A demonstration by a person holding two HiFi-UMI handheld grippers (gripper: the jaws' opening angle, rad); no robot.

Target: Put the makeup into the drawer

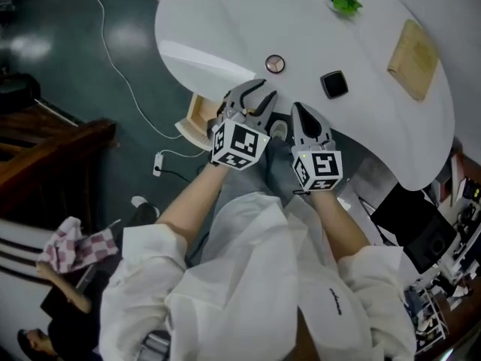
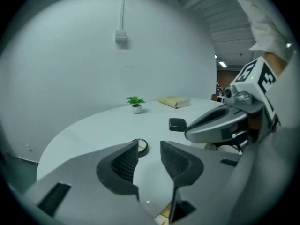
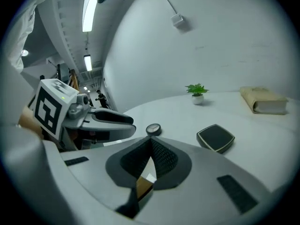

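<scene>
Poised over the desk's (image 1: pixel 225 21) near edge beside the open drawer (image 1: pixel 197 117), left hand-held gripper (image 1: pixel 261 96) slightly parted and empty, right hand-held gripper (image 1: pixel 299 113) closed on nothing, probably to reach the round compact (image 1: pixel 275 64) and square compact (image 1: pixel 334 84) lying near that edge.

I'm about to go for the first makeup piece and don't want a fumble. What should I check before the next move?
1. Left gripper jaws apart, nothing between them: ok.
2. Right gripper ready to pick: not ok, its jaws are together and empty.
3. Round compact lies free on the table: ok.
4. Square compact lies apart from the round one: ok.
5. Drawer pulled out below the table edge: ok.
6. Room inside the drawer: cannot tell.
</scene>
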